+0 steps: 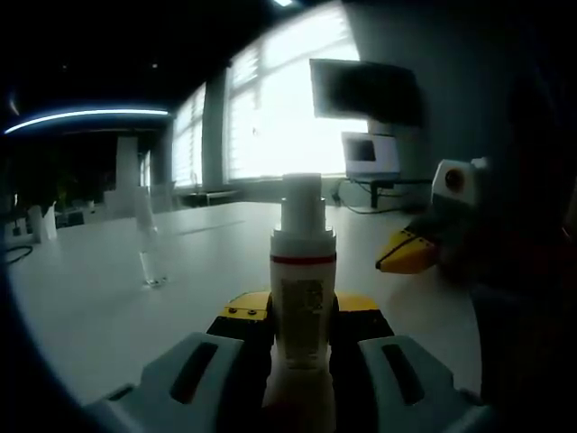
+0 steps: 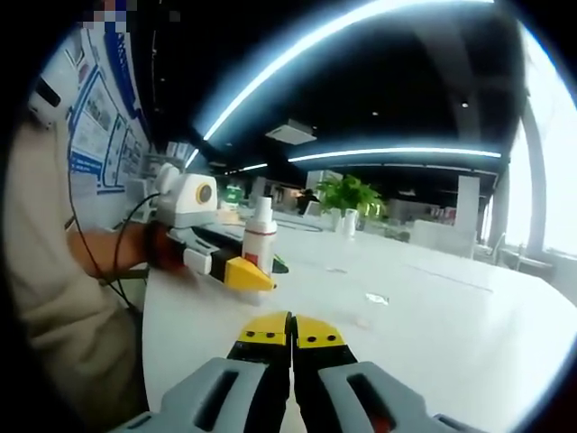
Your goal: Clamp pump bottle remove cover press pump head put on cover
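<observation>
The white pump bottle with a red band under its collar (image 1: pixel 303 298) is gripped upright between the yellow-tipped jaws of the left gripper (image 1: pixel 303 316), its bare pump head (image 1: pixel 301 200) topping it. It is held over the near part of the long white table (image 1: pixel 99 298). A clear plastic cover (image 1: pixel 150 248) is stood on that table, well apart from the bottle and further in from the near edge. In the right gripper view, the same bottle (image 2: pixel 260 236) is seen from the side, clamped in the left gripper (image 2: pixel 236 269), which is held by a person in a pale sleeve (image 2: pixel 54 280). The right gripper (image 2: pixel 291 336) is clenched on nothing, its yellow tips touching, and is held over the table's bare top (image 2: pixel 433 307), apart from the bottle. A green potted plant (image 2: pixel 350 194) is seen toward the table's far end.
</observation>
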Motion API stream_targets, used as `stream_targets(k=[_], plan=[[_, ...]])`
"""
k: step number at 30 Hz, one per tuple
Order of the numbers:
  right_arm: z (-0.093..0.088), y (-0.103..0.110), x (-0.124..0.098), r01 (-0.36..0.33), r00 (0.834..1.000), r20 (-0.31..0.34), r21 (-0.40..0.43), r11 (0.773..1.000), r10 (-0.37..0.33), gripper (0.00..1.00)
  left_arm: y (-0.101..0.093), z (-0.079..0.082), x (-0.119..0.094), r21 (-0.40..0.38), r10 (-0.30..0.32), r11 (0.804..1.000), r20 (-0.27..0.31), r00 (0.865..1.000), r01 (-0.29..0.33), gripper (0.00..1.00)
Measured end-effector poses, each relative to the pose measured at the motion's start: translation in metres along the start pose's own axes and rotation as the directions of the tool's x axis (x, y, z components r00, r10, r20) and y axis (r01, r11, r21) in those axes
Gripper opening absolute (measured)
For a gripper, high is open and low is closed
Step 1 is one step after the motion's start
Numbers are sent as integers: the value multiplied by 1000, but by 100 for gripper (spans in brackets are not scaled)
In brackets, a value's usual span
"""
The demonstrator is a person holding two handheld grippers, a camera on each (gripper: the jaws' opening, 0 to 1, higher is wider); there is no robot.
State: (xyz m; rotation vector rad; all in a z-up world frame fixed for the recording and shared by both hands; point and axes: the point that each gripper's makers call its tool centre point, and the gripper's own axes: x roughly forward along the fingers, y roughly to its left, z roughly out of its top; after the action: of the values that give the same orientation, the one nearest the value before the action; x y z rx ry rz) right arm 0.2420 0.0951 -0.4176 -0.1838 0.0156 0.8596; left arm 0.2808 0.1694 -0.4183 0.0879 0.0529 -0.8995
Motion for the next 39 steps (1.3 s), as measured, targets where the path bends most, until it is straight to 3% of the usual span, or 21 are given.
stream_targets(k=[26, 39], plan=[[0, 1, 2, 17, 1000, -5, 50, 999, -17, 0, 0, 0, 0, 5, 0, 1000, 1, 1000, 0, 14], [-1, -5, 3, 56, 998, -17, 11, 998, -55, 0, 0, 0, 0, 3, 1, 1000, 0, 1000, -1, 14]])
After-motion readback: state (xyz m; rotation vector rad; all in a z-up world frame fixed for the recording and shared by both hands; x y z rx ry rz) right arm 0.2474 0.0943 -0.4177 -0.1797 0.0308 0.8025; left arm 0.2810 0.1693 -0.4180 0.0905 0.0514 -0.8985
